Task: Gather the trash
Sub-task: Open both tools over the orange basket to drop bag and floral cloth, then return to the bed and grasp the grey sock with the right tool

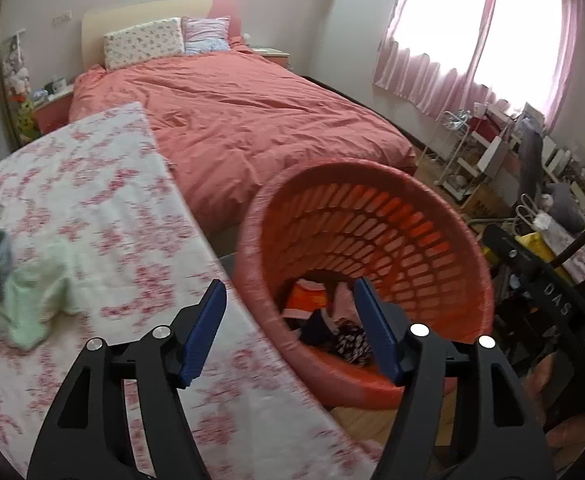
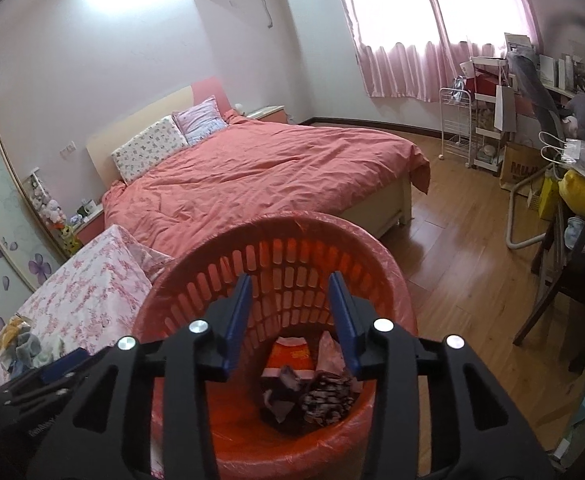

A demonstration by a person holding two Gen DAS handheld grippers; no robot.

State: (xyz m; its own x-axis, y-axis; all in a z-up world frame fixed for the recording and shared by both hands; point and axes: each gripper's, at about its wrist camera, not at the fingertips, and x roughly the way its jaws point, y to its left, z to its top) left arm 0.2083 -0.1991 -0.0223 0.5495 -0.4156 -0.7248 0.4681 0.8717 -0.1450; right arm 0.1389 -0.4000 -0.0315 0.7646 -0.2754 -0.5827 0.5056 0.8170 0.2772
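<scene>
Both tongs, left (image 1: 290,332) and right (image 2: 290,326), are hanging apart and empty over the bin (image 2: 392,276), sitting beside the counter (image 1: 132,240) for easy dropping.

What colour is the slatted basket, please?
The basket is orange-red, clearest in the right wrist view.

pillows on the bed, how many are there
2. A white floral pillow leans against the headboard on the left, and a pink and blue patterned pillow sits right beside it. Others could be hidden under the red duvet.
</scene>
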